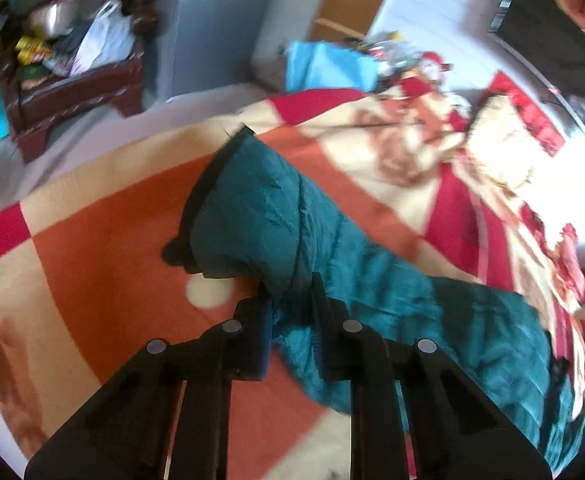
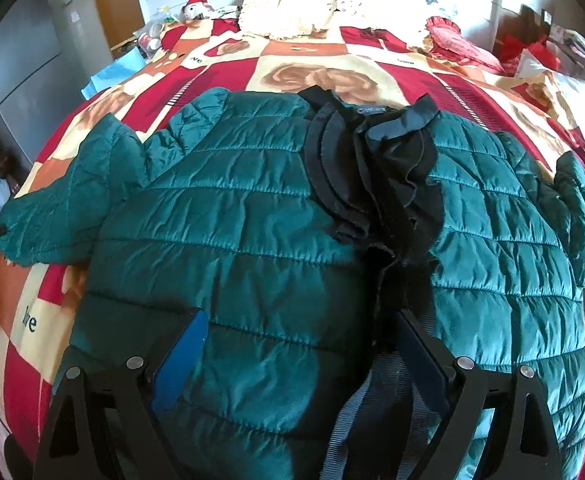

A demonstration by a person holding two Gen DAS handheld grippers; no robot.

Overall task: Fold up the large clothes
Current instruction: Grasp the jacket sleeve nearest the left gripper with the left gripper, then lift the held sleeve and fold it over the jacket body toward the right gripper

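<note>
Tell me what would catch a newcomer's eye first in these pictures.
A teal quilted jacket lies spread face up across the middle of a bed, its black lining showing down the open front. Under it is a loud red, orange and cream blanket. The left gripper is shut on the jacket's sleeve, while the right gripper hangs open over the body.

Your teal quilted jacket [image 2: 252,220] lies spread front-up on the bed.

You see it opened flat, collar at the far end and hem at the near end, its glossy stitched panels puffed and creased. The black lining [image 2: 380,184] shows down the open front, bunched and folded right of centre. Both sleeves reach outward: the left sleeve [image 1: 260,208] lies stretched to the far left with its cuff end raised off the cover; the right sleeve [image 2: 584,220] bends at the right edge.
</note>
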